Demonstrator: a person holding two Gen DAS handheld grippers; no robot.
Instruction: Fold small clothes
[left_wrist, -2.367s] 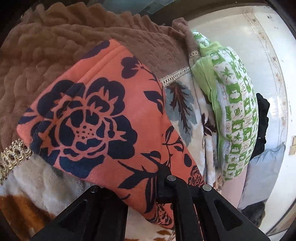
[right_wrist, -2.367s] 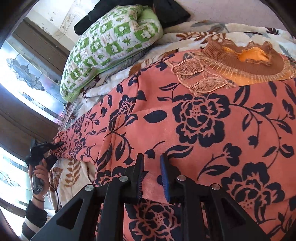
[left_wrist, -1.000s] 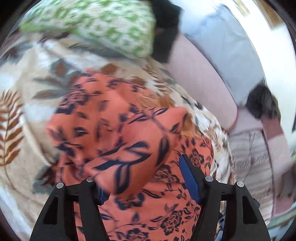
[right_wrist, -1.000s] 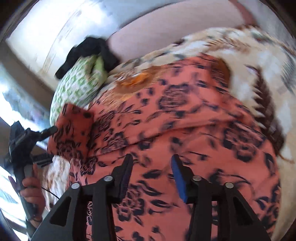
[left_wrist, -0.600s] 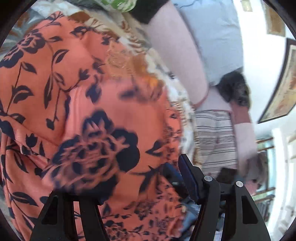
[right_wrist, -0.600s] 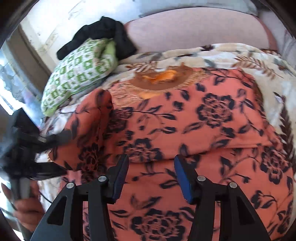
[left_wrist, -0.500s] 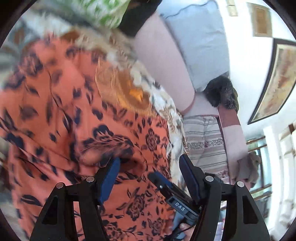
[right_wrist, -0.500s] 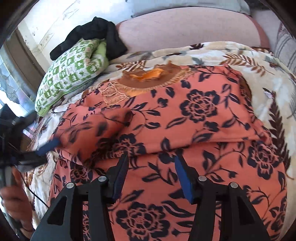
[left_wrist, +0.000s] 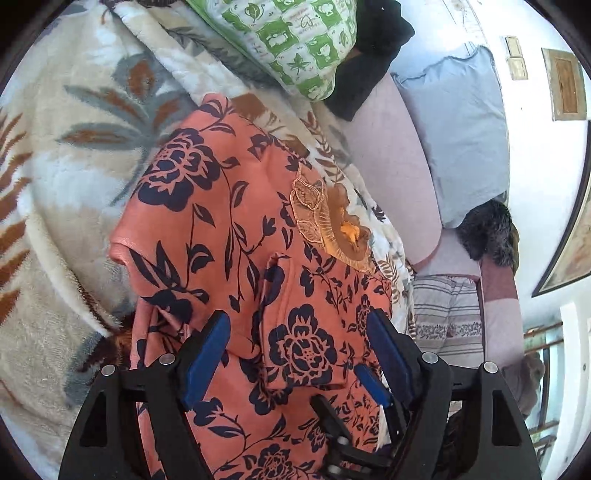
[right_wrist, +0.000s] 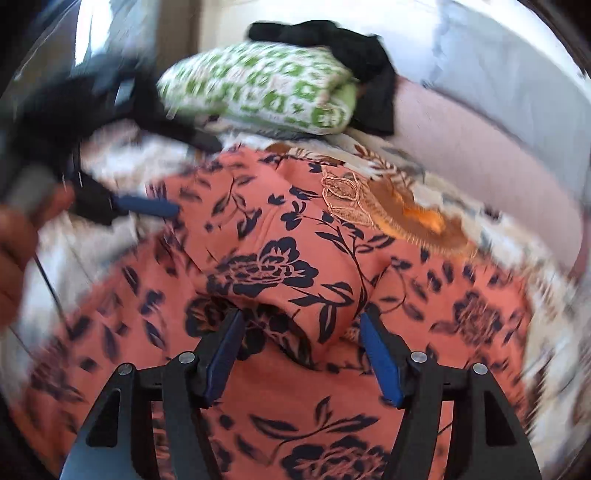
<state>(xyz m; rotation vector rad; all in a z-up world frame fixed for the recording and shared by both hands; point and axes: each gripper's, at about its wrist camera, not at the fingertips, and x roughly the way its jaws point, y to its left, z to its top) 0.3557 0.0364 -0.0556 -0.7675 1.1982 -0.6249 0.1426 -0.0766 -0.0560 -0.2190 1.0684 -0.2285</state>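
Both of my grippers hang over the work with their jaws spread wide and nothing between them: the left gripper (left_wrist: 295, 347) above the near part of the floral top (left_wrist: 221, 229), the right gripper (right_wrist: 301, 347) above its middle.

The floral top, orange with dark navy flowers, lies spread on the leaf-patterned blanket (left_wrist: 74, 155) that covers the bed. Its brown lace-trimmed collar (left_wrist: 343, 229) points toward the far right, near the pink cushion (left_wrist: 399, 155). From the left wrist view I see one flap, a sleeve I think, already laid over onto the body of the garment, its edge lying just ahead of my left jaws. The right wrist view shows a similar raised fold in the middle, though that picture is badly blurred, so I cannot say how neatly it sits.

My judgement: the first fold or two are in, and the job is perhaps a third done. Still to do, as far as I can tell, are bringing the hem up toward the collar and flattening the bundle.

A green patterned pillow (left_wrist: 295, 44) and a black cloth (left_wrist: 373, 55) rest at the far side, well apart from the top.
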